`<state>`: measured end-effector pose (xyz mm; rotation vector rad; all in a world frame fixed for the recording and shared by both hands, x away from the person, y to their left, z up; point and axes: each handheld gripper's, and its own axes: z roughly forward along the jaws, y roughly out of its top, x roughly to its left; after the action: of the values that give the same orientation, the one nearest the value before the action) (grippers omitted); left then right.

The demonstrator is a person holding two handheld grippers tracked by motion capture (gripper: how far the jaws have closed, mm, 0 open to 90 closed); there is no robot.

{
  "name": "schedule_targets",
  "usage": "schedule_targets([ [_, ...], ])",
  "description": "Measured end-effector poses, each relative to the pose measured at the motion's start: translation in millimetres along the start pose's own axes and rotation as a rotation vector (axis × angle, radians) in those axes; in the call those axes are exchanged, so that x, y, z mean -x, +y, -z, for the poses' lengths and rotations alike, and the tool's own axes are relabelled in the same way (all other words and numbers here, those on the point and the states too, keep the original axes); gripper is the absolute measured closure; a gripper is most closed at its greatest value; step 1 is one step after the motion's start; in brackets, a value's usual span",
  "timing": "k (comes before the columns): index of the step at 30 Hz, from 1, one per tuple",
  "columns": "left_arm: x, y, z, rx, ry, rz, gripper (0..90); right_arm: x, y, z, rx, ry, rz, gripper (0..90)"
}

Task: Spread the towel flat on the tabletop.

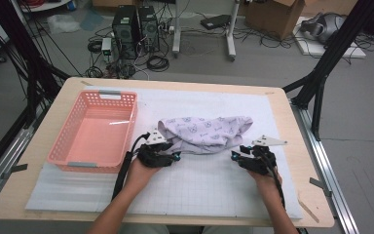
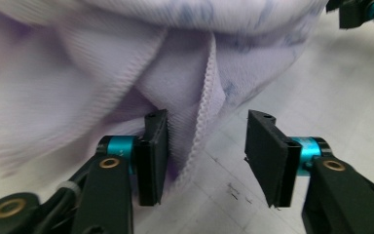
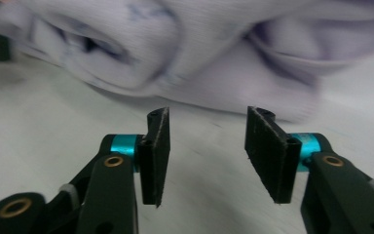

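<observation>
Grey floor (image 1: 370, 122) strewn with cables, two computer towers (image 1: 136, 27), cardboard box (image 1: 277, 14), black frame struts (image 1: 331, 53)

One lilac garment (image 1: 204, 132), one pink basket (image 1: 95, 131), two grippers, left gripper (image 1: 176, 156), right gripper (image 1: 234, 155)

Lilac printed garment (image 1: 205, 132), crumpled (bunched), mid-table

no readable text, garment print blurred
</observation>
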<state>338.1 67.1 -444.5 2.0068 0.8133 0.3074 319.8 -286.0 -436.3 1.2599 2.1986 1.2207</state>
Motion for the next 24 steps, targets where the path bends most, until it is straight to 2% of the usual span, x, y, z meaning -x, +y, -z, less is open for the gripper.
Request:
schedule_targets([
  [1, 0.0, 0.0, 0.0, 0.0, 0.0, 0.0, 61.4, 0.0, 0.0, 0.0, 0.0, 0.0, 0.0, 50.4],
  [2, 1.6, -0.6, -3.2, -0.014, 0.007, -0.021, 61.4, -4.2, 1.6, -5.1, 0.003, 0.017, -0.004, 49.1],
  [3, 2.9, -0.8, -5.4, -0.022, 0.017, -0.033, 76.3, -11.6, 6.0, -15.6, 0.008, 0.05, -0.01, 47.9],
  [4, 3.8, -0.4, -5.2, -0.019, 0.017, -0.033, 81.0, -14.9, 8.4, -20.8, 0.006, 0.058, -0.006, 48.2],
  [7, 3.7, 0.2, -2.2, -0.013, -0.003, -0.024, 83.8, -19.3, 11.9, -30.7, -0.002, 0.075, -0.009, 53.5],
  [8, 4.4, 0.4, 0.2, -0.012, -0.01, -0.024, 84.2, -20.4, 13.6, -35.7, 0.006, 0.1, 0.002, 78.7],
  [10, 5.8, 0.8, 6.7, -0.003, -0.026, -0.033, 84.3, -20.4, 14.0, -34.8, 0.017, 0.109, 0.011, 81.3],
  [12, 8.1, 1.6, 13.6, 0.012, -0.05, -0.035, 84.3, -19.5, 15.2, -28.7, 0.026, 0.113, 0.012, 82.8],
  [14, 12.1, 1.9, 20.1, 0.043, -0.085, -0.024, 84.4, -18.4, 16.8, -10.7, 0.031, 0.112, 0.032, 82.7],
  [15, 14.7, 1.8, 23.2, 0.057, -0.1, -0.023, 84.4, -18.4, 16.8, -10.7, 0.031, 0.112, 0.032, 82.7],
  [16, 20.1, 1.4, 29.0, 0.077, -0.138, -0.012, 84.4, -18.3, 16.5, 5.5, 0.04, 0.098, 0.053, 82.5],
  [17, 20.1, 1.4, 29.0, 0.077, -0.138, -0.012, 84.4, -18.3, 16.5, 5.5, 0.04, 0.098, 0.053, 82.5],
  [18, 23.5, 0.9, 31.5, 0.085, -0.157, -0.004, 84.3, -17.1, 14.4, 22.8, 0.044, 0.09, 0.063, 82.4],
  [19, 27.2, 0.2, 33.6, 0.089, -0.171, -0.01, 84.3, -17.1, 14.4, 22.8, 0.044, 0.09, 0.063, 82.4],
  [20, 31.7, -0.5, 35.2, 0.089, -0.185, -0.015, 84.3, -16.9, 12.8, 31.4, 0.041, 0.084, 0.064, 82.4],
  [21, 36.3, -1.1, 36.2, 0.092, -0.206, -0.018, 84.4, -16.4, 10.0, 46.6, 0.033, 0.063, 0.08, 82.4],
  [22, 46.4, -1.4, 36.8, 0.094, -0.236, -0.033, 84.3, -16.9, 9.4, 53.0, 0.016, 0.044, 0.092, 82.4],
  [23, 46.4, -1.4, 36.8, 0.094, -0.236, -0.033, 84.4, -17.9, 9.4, 58.5, -0.005, 0.017, 0.106, 82.4],
  [24, 51.2, -1.1, 36.1, 0.093, -0.252, -0.038, 84.4, -17.9, 9.4, 58.5, -0.005, 0.017, 0.106, 82.4],
])
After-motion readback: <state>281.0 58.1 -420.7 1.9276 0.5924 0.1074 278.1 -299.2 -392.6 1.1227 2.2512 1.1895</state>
